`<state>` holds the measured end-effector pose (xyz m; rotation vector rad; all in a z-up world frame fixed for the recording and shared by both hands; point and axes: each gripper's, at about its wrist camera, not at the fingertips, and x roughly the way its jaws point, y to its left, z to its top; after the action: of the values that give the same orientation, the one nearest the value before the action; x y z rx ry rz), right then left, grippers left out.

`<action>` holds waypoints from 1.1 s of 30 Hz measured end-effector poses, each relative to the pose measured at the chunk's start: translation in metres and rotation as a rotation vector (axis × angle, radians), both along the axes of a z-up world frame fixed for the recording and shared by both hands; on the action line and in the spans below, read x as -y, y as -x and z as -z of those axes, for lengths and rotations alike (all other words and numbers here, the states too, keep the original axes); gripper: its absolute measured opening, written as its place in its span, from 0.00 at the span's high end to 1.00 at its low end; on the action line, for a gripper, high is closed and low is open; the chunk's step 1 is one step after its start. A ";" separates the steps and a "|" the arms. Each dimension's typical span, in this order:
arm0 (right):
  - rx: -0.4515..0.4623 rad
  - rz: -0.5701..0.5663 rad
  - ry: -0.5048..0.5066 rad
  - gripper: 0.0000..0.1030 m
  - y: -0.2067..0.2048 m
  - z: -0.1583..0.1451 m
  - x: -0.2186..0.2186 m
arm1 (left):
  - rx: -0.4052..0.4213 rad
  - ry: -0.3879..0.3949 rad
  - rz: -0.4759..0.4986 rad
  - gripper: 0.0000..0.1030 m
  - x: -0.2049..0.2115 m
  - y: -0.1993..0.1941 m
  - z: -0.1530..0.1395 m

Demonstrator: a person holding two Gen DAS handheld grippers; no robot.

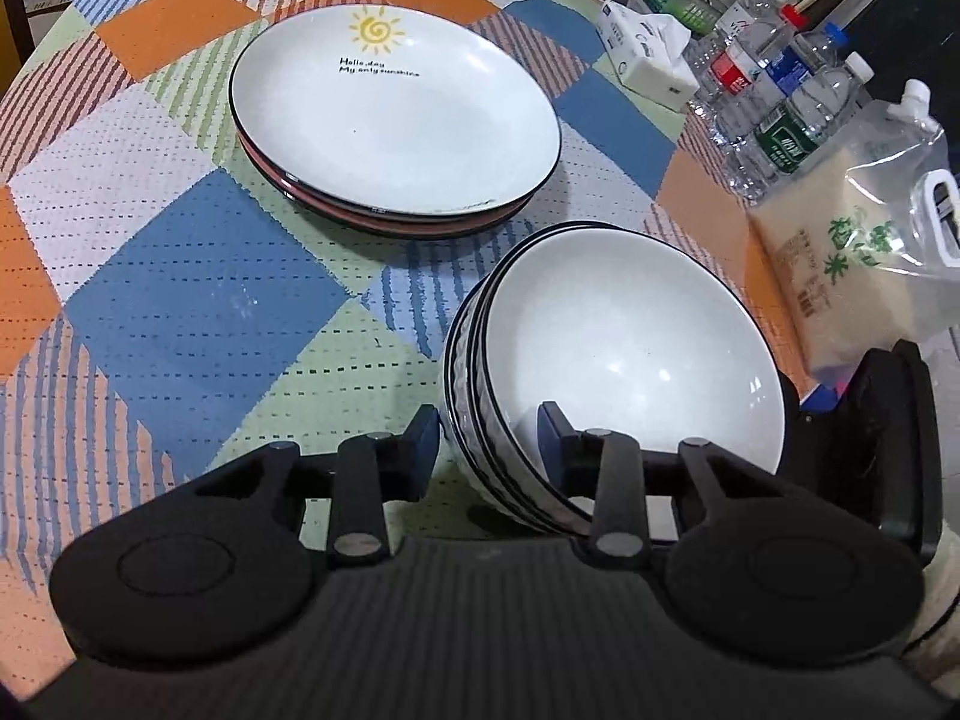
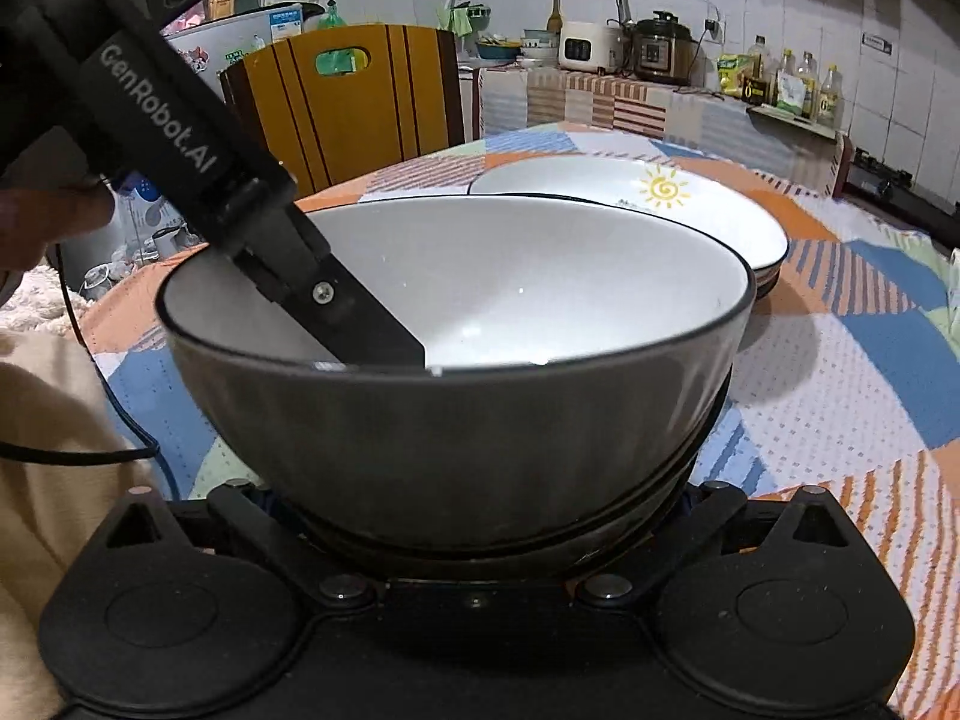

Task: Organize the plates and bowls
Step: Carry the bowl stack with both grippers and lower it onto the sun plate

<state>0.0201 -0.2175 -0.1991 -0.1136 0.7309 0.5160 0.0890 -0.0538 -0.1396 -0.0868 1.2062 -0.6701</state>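
Left wrist view: the left gripper point(image 1: 489, 426) straddles the near rim of a tilted stack of bowls point(image 1: 630, 354), one finger outside the patterned wall, the other inside the white hollow of the top bowl. Jaws stand narrowed onto the rim, w/ the pads against the walls on both sides. The stack, three black-edged rims visible, leans toward the plates, its base near the camera. Beyond it, well apart, a stack of plates point(image 1: 396, 114) sits flat on the bench point(image 1: 198, 300), which wears a patchwork cloth of blue, orange and green. The top plate carries a yellow sun and the printed words "My only sunshine". At right, past the bowls: a tissue pack point(image 1: 651, 54), several water bottles point(image 1: 774, 96) and a clear bag of rice point(image 1: 840, 276). The black edge of the other gripper shows at far right, beside the bowls.

Right wrist view: the bowl stack point(image 2: 480, 420) fills the frame, directly btwn the right gripper's arms point(image 2: 474, 540), its lower wall against the gripper body. Fingertips are hidden behind the bowls; can't tell how far they stand open or whether they grip. The left gripper point(image 2: 360, 324), marked "GenRobot.AI", reaches down from upper left into the top bowl. The sun plate point(image 2: 690, 210) lies behind the bowls. A yellow chair back point(image 2: 342, 102) stands beyond the bench.
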 end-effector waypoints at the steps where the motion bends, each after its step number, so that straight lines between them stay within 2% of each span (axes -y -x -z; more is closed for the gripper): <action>1: 0.001 0.000 -0.003 0.00 0.003 -0.004 -0.001 | -0.002 0.003 -0.003 0.67 -0.001 0.000 -0.005; 9: 0.055 -0.021 -0.001 0.00 -0.011 -0.043 -0.002 | 0.043 -0.004 -0.024 0.67 -0.005 -0.017 -0.056; 18: 0.098 -0.074 0.007 0.00 -0.066 -0.079 -0.003 | 0.059 -0.013 -0.088 0.67 -0.010 -0.075 -0.093; 24: 0.082 -0.070 -0.009 0.00 -0.114 -0.076 -0.003 | 0.124 -0.041 -0.141 0.67 -0.004 -0.109 -0.081; 28: 0.081 -0.043 -0.012 0.00 -0.127 -0.054 -0.006 | 0.117 -0.090 -0.156 0.67 0.003 -0.124 -0.061; 33: 0.029 -0.007 -0.026 0.00 -0.139 -0.034 -0.009 | 0.091 -0.102 -0.168 0.67 0.006 -0.140 -0.040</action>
<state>0.1592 -0.2089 -0.1647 -0.0988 0.6958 0.5295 0.2291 -0.0596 -0.0992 -0.0711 1.1296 -0.4603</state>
